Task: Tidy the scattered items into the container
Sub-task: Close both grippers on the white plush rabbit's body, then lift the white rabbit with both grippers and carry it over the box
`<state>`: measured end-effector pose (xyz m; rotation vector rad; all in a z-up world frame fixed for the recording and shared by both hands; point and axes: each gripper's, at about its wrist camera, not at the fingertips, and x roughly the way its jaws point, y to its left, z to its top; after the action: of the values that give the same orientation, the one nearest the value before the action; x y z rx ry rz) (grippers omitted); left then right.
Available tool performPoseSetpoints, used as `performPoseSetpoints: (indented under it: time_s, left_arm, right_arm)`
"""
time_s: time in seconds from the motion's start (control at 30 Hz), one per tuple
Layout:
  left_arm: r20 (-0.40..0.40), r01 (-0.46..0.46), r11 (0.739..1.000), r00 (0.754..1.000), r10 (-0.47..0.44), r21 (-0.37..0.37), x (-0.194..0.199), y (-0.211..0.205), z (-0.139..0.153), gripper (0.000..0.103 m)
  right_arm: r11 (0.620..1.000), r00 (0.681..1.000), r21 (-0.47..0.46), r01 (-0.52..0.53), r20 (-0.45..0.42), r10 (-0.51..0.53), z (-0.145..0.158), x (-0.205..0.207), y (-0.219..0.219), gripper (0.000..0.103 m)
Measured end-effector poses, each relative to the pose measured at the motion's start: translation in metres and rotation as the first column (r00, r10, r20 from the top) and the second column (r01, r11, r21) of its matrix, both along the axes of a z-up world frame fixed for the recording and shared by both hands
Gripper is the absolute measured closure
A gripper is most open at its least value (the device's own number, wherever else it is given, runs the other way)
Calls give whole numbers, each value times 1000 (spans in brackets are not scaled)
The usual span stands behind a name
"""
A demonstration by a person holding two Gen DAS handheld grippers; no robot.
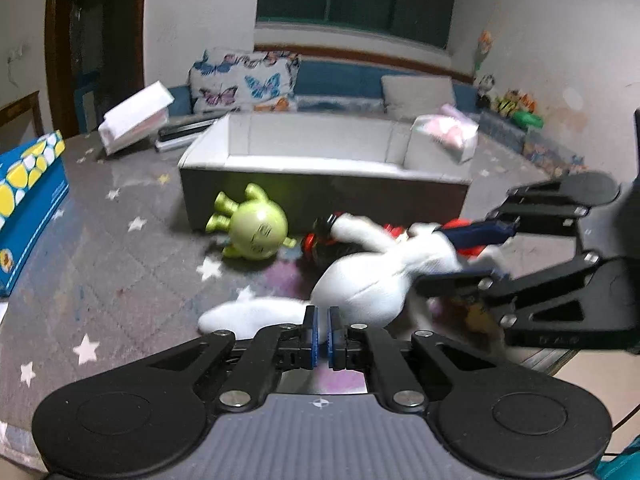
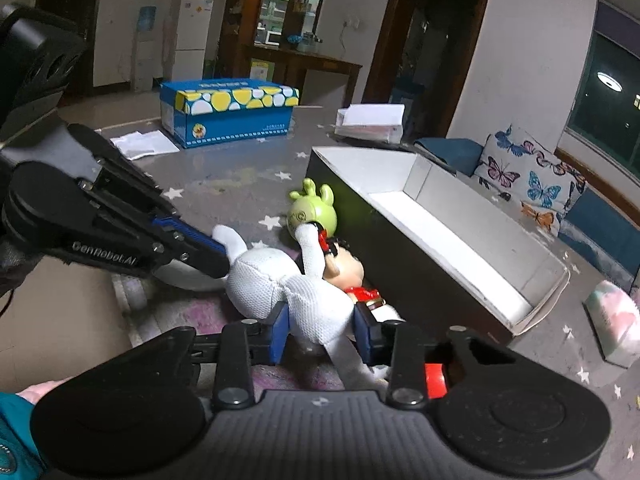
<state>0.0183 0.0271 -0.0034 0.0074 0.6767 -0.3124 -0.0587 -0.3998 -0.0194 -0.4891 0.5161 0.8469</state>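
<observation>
A white plush toy point(image 1: 360, 284) lies on the star-patterned mat in front of the long open box point(image 1: 324, 168). My right gripper point(image 2: 322, 332) is closed around the plush's body point(image 2: 296, 296); it also shows in the left wrist view point(image 1: 472, 256). My left gripper point(image 1: 322, 334) is shut with nothing between its pads, just short of the plush's limb; it also shows in the right wrist view point(image 2: 208, 252). A green round-headed figure point(image 1: 252, 232) and a red-and-black doll point(image 1: 320, 240) lie beside the plush, against the box wall.
A blue box with yellow spots point(image 2: 228, 108) stands on the mat's far side. A white open case point(image 2: 370, 122) and a pink-white packet point(image 2: 616, 320) lie near the box point(image 2: 448, 232). A butterfly cushion point(image 1: 244, 80) leans on the blue bench.
</observation>
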Motion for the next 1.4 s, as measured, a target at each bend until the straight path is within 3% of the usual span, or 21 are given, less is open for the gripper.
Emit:
performPoseSetpoints:
  time_s: [0.13, 0.33, 0.5, 0.57, 0.67, 0.83, 1.17, 1.4]
  left_arm:
    - [27, 45, 999, 999, -46, 23, -4, -8, 5, 97]
    - [16, 40, 989, 999, -42, 145, -8, -13, -10, 93]
    - [9, 53, 979, 998, -55, 196, -5, -11, -21, 87]
    - [10, 54, 978, 998, -57, 200, -2, -9, -24, 84]
    - [13, 47, 974, 999, -52, 223, 2, -6, -28, 84]
    - [21, 36, 975, 999, -41, 220, 4, 1, -28, 83]
    - [63, 49, 957, 996, -70, 287, 6, 7, -23, 82]
    - [14, 148, 948, 987, -158, 281, 19, 9, -31, 77]
  right_arm:
    - [1000, 1000, 3, -6, 18, 6, 5, -3, -1, 72]
    - [1000, 998, 12, 3, -68, -2, -5, 1, -3, 71]
    - [1000, 995, -3, -13, -100, 13, -12, 0, -1, 63]
    - [999, 995, -18, -32, -97, 30, -14, -3, 2, 51]
    - [998, 996, -41, -50, -79, 47, -18, -6, 6, 46]
    - [998, 996, -38, -60, -75, 57, -16, -5, 11, 46]
    - [997, 994, -16, -81, -68, 80, -10, -1, 20, 48]
    - [995, 990, -43, -88, -118, 83, -25, 11, 34, 56]
